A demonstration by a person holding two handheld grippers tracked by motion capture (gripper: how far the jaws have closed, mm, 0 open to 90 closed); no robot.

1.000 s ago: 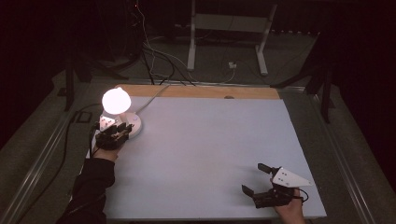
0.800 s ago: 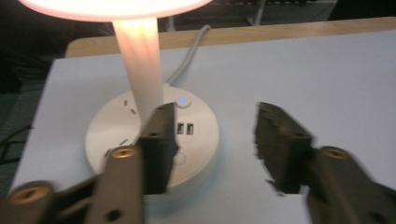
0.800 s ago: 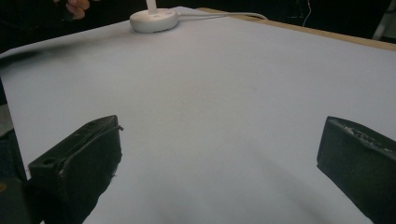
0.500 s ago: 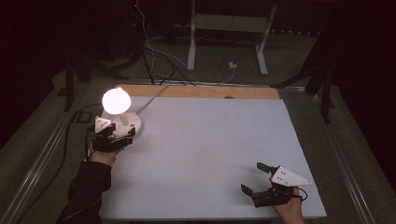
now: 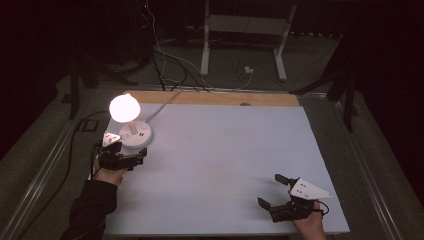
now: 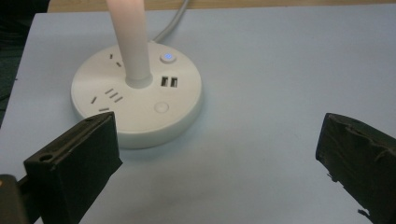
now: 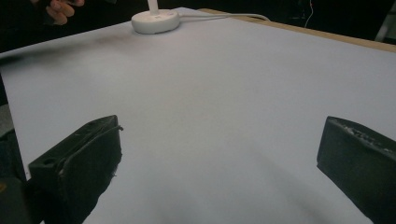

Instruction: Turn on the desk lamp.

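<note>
A white desk lamp (image 5: 123, 108) glows at the table's far left, on a round base (image 5: 136, 135) with sockets, USB ports and a blue-lit button (image 6: 168, 58). My left gripper (image 5: 129, 154) sits just in front of that base. In the left gripper view it (image 6: 219, 140) is open with bare table between the jaws, the base (image 6: 137, 100) lying just beyond them. Its jaws have just been opening, with nothing between them. My right gripper (image 5: 271, 190) rests open near the front right of the table. In the right gripper view it (image 7: 219, 140) holds nothing.
The table top (image 5: 225, 150) is a pale sheet with a wooden strip (image 5: 210, 98) along its far edge. The lamp's white cord (image 5: 162, 103) runs off the back. A white stand (image 5: 242, 37) and cables stand on the dark floor beyond.
The left gripper has drawn back a little from the lamp base toward the near edge, and its jaws have spread apart. The right gripper has stayed put.
</note>
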